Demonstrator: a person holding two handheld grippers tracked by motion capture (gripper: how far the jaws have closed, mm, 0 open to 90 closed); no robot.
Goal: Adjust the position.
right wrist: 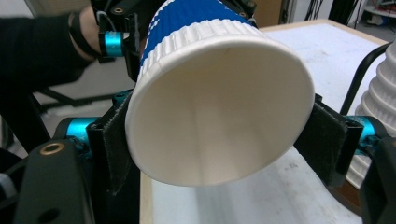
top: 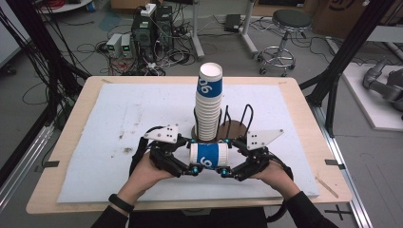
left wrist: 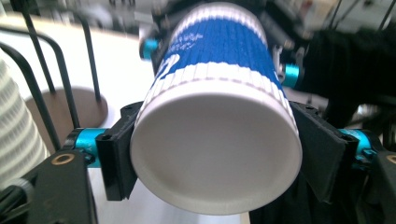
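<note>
White table mat, both grippers, left and right, clamped on one sideways paper cup.

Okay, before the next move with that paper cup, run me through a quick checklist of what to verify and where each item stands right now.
1. Left hand-held gripper pads flank the paper cup's closed base: ok.
2. Right hand-held gripper pads flank the open rim: ok.
3. Cup lies level, clear of the white mat: ok.
4. Stack of cups stands upright on the round holder: ok.
5. Firmness of either grip: cannot tell.
</note>
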